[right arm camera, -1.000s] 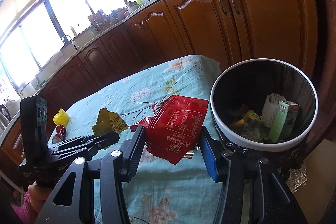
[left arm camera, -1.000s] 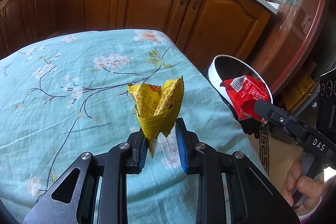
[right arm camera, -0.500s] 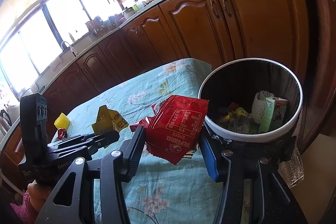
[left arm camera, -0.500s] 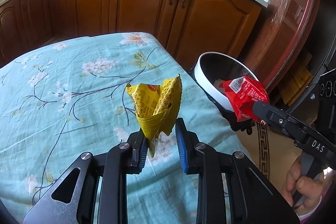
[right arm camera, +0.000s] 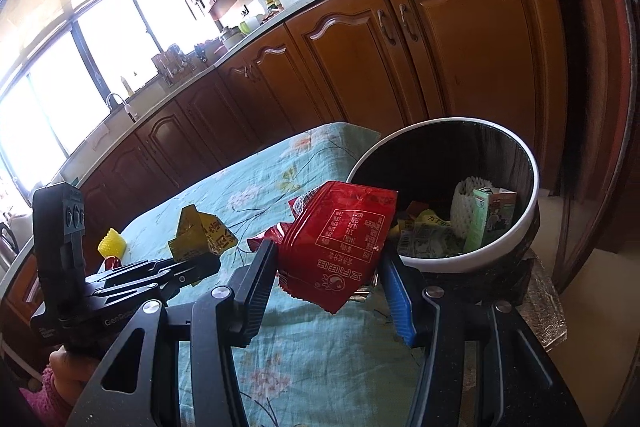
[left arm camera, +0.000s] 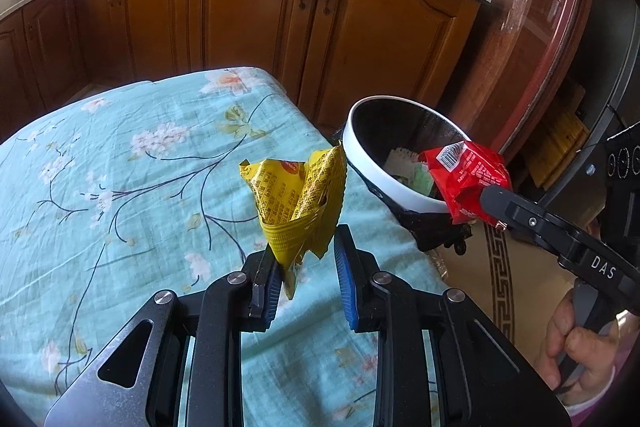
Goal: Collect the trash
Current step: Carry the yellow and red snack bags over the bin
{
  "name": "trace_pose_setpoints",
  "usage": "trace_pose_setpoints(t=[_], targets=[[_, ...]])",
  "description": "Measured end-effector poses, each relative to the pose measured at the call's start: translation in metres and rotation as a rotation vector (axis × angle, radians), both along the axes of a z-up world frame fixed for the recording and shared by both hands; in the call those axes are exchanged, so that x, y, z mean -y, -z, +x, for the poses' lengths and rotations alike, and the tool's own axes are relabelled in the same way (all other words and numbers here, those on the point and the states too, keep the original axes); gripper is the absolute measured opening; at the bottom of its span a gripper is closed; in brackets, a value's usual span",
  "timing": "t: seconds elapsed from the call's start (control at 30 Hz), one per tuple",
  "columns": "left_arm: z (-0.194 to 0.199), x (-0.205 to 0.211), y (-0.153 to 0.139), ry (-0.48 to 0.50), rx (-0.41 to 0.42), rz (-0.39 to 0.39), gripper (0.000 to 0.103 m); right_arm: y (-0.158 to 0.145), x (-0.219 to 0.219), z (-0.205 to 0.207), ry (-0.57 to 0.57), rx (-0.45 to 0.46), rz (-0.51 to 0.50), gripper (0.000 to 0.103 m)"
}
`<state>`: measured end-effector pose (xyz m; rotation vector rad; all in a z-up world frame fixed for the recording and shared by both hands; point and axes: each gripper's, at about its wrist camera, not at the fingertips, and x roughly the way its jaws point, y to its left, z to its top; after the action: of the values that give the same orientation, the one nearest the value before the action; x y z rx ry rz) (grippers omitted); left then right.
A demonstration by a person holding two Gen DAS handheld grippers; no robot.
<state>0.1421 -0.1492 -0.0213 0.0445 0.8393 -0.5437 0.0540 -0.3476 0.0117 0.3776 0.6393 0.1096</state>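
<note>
My left gripper is shut on a crumpled yellow wrapper and holds it up above the teal floral tablecloth. To its right a white-rimmed black bin stands by the table's edge with several bits of trash inside. My right gripper is shut on a red snack packet, which hangs just left of the bin's rim. In the left wrist view the red packet sits over the bin's near rim. In the right wrist view the left gripper carries the yellow wrapper.
A small yellow ribbed piece and a small red wrapper lie on the table's far left. Wooden cabinets run behind the table and bin. A patterned rug lies on the floor below the bin. A hand grips the right handle.
Both grippers have moved toward the bin with their wrappers still held. The bin now looks nearer and further left in both views. The red packet has come over the rim.
</note>
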Motion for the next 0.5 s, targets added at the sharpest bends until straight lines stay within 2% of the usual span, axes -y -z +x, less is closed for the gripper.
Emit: trace_pose_setpoints(t=[0.5], targets=[[0.001,0.039,-0.005,0.073,0.005,0.010,0.023,-0.002,0.025,-0.005,0.051,-0.002,-0.006,0.052]])
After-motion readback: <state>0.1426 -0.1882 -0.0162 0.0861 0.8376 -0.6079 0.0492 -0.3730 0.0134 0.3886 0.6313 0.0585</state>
